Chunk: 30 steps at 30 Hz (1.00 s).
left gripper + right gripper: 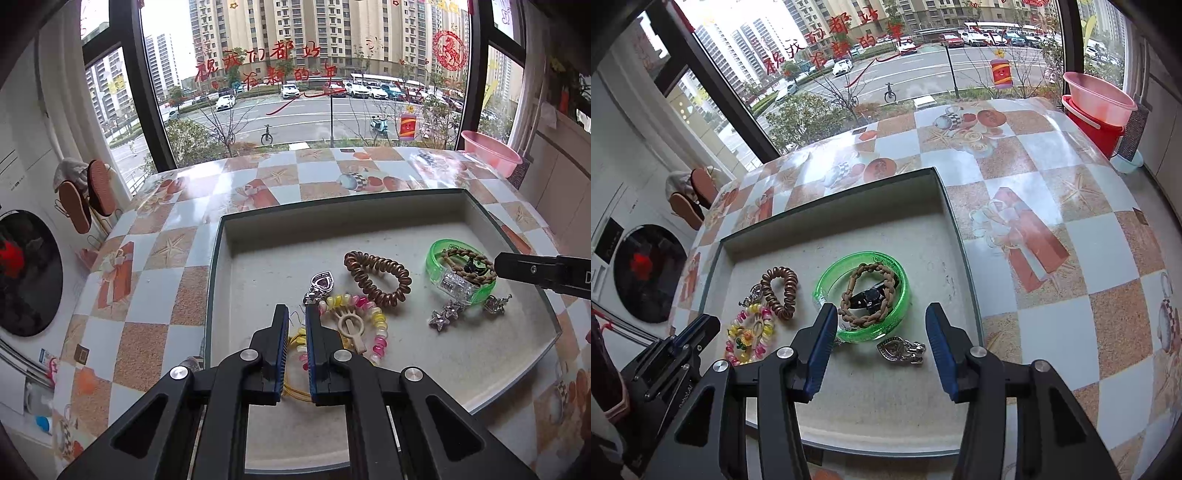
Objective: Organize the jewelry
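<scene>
Our left gripper (297, 314) has its jaws nearly closed around a thin yellow cord (295, 341); we cannot tell if they pinch it. Our right gripper (881, 319) hangs wide open over the green bangle (862, 295) and heart charm (901, 350). We judge sorting well along: everything visible lies in the tray (955, 221). The comb clip (351, 328) lies lengthwise, teeth pointing away.

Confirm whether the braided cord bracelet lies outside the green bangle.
No, the braided cord bracelet lies inside the ring of the green bangle, on the tray.
</scene>
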Available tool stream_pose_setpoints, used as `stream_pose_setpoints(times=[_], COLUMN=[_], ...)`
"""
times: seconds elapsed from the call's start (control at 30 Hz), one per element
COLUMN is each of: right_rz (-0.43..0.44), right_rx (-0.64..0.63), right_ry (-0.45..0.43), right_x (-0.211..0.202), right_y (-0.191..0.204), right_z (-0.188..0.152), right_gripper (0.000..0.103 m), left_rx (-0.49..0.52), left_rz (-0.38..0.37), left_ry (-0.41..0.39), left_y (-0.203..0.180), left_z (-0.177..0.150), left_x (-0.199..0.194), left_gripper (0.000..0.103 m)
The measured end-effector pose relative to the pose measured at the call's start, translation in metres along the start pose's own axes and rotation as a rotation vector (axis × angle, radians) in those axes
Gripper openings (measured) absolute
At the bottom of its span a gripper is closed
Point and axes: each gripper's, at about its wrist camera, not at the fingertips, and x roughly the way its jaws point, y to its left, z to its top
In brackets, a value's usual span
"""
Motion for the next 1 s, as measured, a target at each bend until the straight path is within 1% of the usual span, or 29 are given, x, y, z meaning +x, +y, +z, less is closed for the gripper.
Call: stream_pose_setpoints(times=[0.2,0.5,0.53,0.57,0.6,0.63,0.67,0.7,0.8,0.83,0.9,0.93,1.0], right_rz=[0.01,-0.013,-0.02,-0.025,-0.028,-0.031,-0.034,-0.039,-0.059,-0.064,-0.069,-0.072,-0.085], right_rx=[-0.001,-0.021,-0.023,-0.025,-0.026,-0.028,-0.032,-0.039,-0.056,-0.058,-0.064,-0.07,-0.086], right_ry=[-0.013,-0.019,-0.016,-0.012,-0.011,-0.011,-0.01,-0.009,-0.008,-0.005,0.0,-0.002,-0.013], right_x=[-0.012,-0.02,-0.02,-0.021,-0.022,-0.022,-0.023,-0.023,-0.024,-0.024,-0.024,-0.024,-0.026], right_y=[0.002,0.005,0.005,0.005,0.006,0.006,0.007,0.008,0.011,0.012,0.014,0.016,0.019], right_z=[-0.005,-0.009,-0.009,-0.01,-0.012,-0.012,-0.013,-0.014,-0.017,-0.017,-0.018,-0.019,-0.021], right_gripper=[0.054,0.054,0.055,0.059,0.06,0.061,0.061,0.061,0.061,0.062,0.076,0.085,0.085], left_rx=[-0.004,-0.005,-0.005,-0.007,-0.014,-0.034,-0.056,-0.061,-0.059,-0.057,-0.053,-0.053,-0.056], left_rz=[0.002,0.012,0.014,0.017,0.021,0.034,0.044,0.045,0.037,0.044,0.053,0.055,0.055], left_ry=[-0.017,-0.027,-0.028,-0.029,-0.027,-0.033,-0.067,-0.081,-0.063,-0.062,-0.061,-0.059,-0.055], left_y=[0.001,0.004,0.004,0.005,0.006,0.008,0.011,0.013,0.014,0.014,0.014,0.014,0.015], left_z=[0.004,0.008,0.008,0.008,0.008,0.007,0.005,0.004,0.003,0.003,0.001,0.0,-0.002], left_x=[-0.008,-0.017,-0.019,-0.02,-0.021,-0.023,-0.029,-0.033,-0.034,-0.034,-0.036,-0.037,-0.039], left_gripper=[0.022,0.022,0.023,0.026,0.066,0.103,0.103,0.103,0.103,0.103,0.103,0.103,0.103])
